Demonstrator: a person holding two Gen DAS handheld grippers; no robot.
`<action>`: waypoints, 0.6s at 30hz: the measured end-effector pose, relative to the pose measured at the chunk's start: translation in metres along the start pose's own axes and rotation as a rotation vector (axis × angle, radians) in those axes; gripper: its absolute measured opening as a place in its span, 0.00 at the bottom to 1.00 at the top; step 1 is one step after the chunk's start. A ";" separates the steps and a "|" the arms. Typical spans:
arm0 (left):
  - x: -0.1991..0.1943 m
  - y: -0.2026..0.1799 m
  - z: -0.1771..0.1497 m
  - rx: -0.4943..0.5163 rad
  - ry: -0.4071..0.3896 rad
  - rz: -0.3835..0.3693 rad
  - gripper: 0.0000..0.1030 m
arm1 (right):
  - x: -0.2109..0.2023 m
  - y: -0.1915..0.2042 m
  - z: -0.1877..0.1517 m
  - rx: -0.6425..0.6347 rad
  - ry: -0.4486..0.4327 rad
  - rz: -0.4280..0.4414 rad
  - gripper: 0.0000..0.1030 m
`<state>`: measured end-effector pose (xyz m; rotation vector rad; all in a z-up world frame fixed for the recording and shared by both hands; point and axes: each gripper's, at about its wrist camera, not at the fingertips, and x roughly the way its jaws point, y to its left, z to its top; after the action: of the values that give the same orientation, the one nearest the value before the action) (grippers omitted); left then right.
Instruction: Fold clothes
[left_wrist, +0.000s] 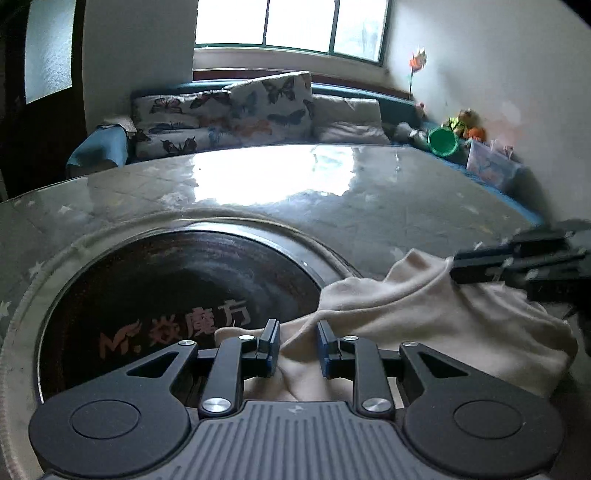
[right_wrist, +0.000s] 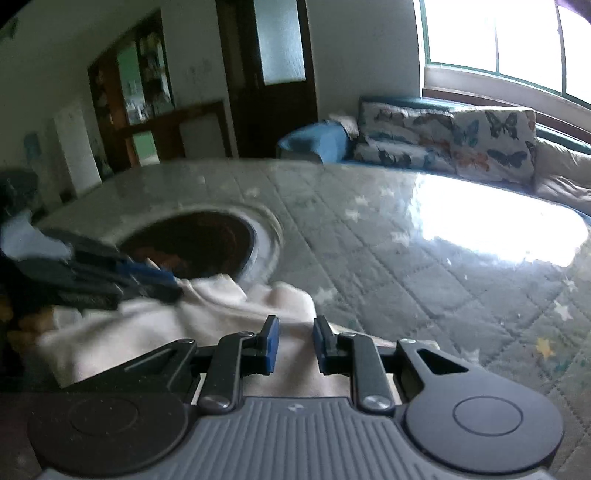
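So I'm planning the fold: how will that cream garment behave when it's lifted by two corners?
The cream garment probably goes floppy: it already drapes in soft folds between the left gripper and the right gripper. It looks thick, like fleece, so likely light yet bulky. It may slide on the glossy table, which shines.

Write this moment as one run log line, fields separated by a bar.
step: fold in progress | left gripper: shut on cream garment | right gripper: shut on cream garment | surface: quilted table
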<state>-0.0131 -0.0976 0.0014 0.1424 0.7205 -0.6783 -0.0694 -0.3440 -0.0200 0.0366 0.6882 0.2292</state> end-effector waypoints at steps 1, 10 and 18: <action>-0.002 0.001 0.001 -0.007 -0.002 0.002 0.25 | 0.001 -0.002 -0.001 0.015 0.001 0.000 0.19; -0.036 -0.006 -0.003 0.029 -0.057 -0.037 0.25 | -0.010 0.013 0.000 -0.021 -0.039 0.043 0.19; -0.032 -0.011 -0.017 0.020 -0.018 -0.032 0.26 | -0.009 0.010 -0.003 -0.006 -0.025 0.023 0.20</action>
<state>-0.0472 -0.0840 0.0102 0.1430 0.7007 -0.7163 -0.0800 -0.3360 -0.0159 0.0414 0.6619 0.2527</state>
